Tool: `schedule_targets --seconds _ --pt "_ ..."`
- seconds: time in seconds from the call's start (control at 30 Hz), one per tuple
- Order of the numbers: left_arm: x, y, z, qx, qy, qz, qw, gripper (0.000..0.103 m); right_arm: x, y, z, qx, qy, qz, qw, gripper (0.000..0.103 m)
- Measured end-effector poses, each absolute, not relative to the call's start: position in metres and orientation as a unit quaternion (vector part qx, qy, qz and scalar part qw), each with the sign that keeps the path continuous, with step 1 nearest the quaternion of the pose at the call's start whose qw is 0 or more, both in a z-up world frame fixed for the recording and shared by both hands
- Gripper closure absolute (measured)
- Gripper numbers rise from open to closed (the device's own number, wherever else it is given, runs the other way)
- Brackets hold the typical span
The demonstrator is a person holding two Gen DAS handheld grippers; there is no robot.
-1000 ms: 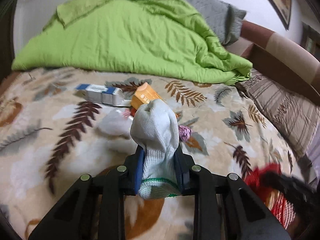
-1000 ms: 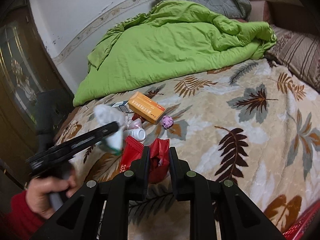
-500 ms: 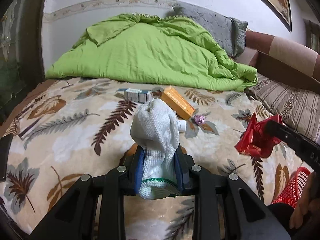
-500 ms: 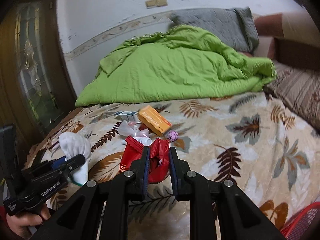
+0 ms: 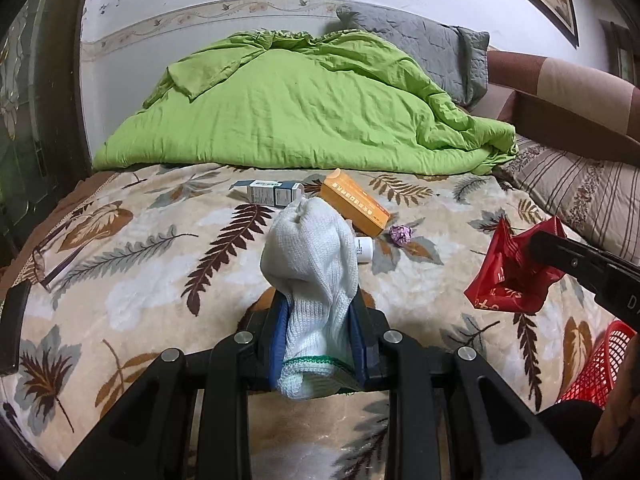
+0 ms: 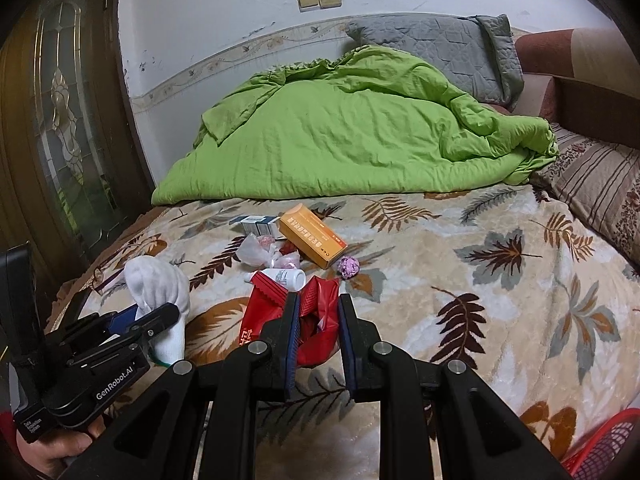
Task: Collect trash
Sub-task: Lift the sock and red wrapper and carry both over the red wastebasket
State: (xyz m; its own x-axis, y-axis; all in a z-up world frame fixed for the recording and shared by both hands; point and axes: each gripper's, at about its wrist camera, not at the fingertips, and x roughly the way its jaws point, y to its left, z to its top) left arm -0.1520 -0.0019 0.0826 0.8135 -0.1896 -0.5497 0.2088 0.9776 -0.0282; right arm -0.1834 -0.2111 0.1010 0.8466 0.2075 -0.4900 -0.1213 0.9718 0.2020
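Left wrist view: left gripper [image 5: 320, 332] clenched on a white knit glove [image 5: 312, 256] with a green-edged cuff, blue pads pressing its lower part, bunched upper end standing up above the fingertips. Ahead of the gripper, on the leaf-patterned blanket [image 5: 120, 280]: an orange box [image 5: 354, 202], a white and blue carton [image 5: 268, 193] to its left, a small white bottle [image 5: 364, 249] just right of the glove, a crumpled purple wad [image 5: 401, 235] beyond that. Far ahead, a heaped green duvet [image 5: 304, 116] with a grey pillow [image 5: 424, 46] behind. To the right, the right gripper [image 5: 536, 252] gripping a red wrapper [image 5: 510, 276] above the blanket. At lower right, the rim of a red mesh basket [image 5: 596, 364].

Right wrist view: right gripper [image 6: 318, 316] clamped on the red wrapper [image 6: 276, 308], crumpled foil pinched between the blue pads and spilling out leftward. Just ahead, the white bottle [image 6: 289, 279], clear plastic scraps [image 6: 260, 250], orange box [image 6: 312, 236], purple wad [image 6: 349, 267] and the carton [image 6: 256, 223] farther back. To the left, the left gripper [image 6: 160, 316] with the white glove [image 6: 160, 292] in its grip, a hand [image 6: 52, 452] below on the handle. Red basket [image 6: 600, 444] edge at lower right corner.
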Motion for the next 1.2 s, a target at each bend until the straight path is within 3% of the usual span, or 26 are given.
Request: schedule_targets --seconds 1.2 --pt "-0.1551 -0.0099 0.0824 0.039 0.279 -0.105 0.954 0.077 -0.1814 -0.2149 0.0991 0.091 0.268 0.086 0.955 0.083"
